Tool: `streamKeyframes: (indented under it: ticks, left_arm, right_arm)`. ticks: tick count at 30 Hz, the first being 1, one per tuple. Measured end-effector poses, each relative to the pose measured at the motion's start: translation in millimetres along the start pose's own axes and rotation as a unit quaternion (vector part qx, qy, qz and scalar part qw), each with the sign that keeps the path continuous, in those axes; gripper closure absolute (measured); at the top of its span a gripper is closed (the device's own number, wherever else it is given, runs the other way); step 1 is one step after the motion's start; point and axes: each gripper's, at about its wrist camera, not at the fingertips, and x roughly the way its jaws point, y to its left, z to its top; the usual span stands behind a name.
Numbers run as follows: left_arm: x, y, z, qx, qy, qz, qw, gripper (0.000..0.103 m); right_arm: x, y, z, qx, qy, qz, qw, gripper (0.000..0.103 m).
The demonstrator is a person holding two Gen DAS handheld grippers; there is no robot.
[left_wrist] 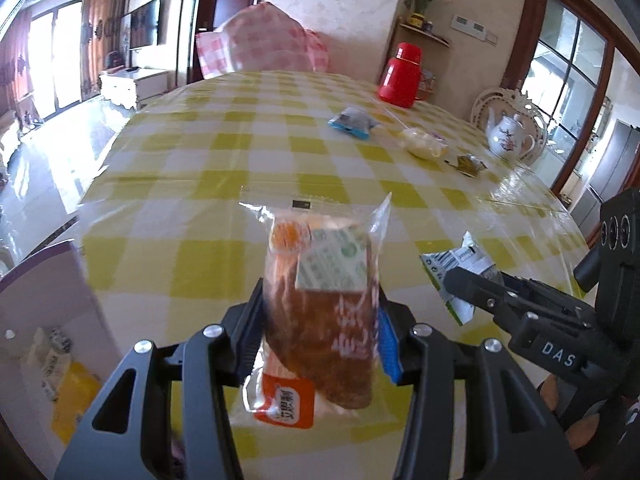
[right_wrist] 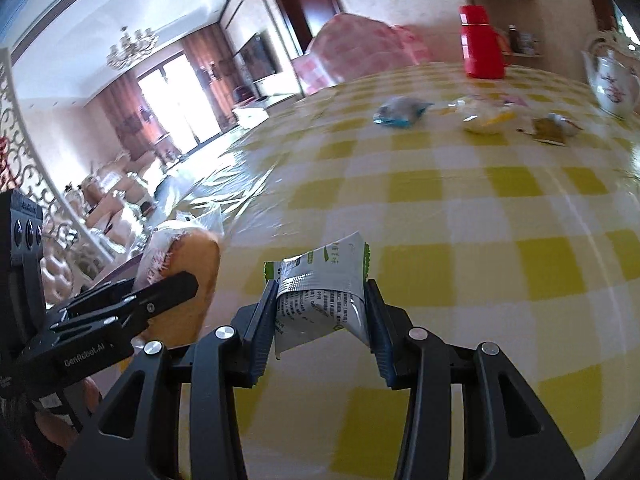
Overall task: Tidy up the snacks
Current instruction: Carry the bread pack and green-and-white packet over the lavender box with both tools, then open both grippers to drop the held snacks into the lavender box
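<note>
Left gripper (left_wrist: 320, 328) clamped on the bagged bread slice (left_wrist: 324, 312), long axis upright; right gripper (right_wrist: 320, 312) pinching the green-and-white sachet (right_wrist: 320, 296); white storage box (left_wrist: 60, 320) sits at eight o'clock of the left gripper, nearer that hand; both loads aloft over the tabletop (left_wrist: 240, 152).

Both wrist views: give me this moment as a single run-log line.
left tongs: shut on bread packet | right tongs: shut on silver-green sachet | both lifted above checked table | three snacks left near red flask
</note>
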Motion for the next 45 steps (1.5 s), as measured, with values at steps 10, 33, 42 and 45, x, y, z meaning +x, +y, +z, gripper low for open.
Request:
streamKeyframes:
  ticks: [10,33,42,45]
  left_arm:
    - [-44,58,4,-0.035,-0.032,0.009,0.9988,0.054]
    - [-41,84,7,0.019,0.007,0.075,0.9970,0.057]
    - [-64,173,-2,-0.015,0.054,0.170,0.9839,0.056]
    - [-59,195,-8,-0.024,0.080,0.205,0.9751,0.048]
  right_arm:
    - [4,83,-8,-0.084,0.008,0.044,0.995,0.060]
    - [5,87,-3,-0.074,0.013,0.054,0.996,0.060]
    - [49,185,-39,-0.177,0.100,0.128,0.971,0.060]
    - [62,204,-47,-0.193,0.112,0.150,0.963,0.057]
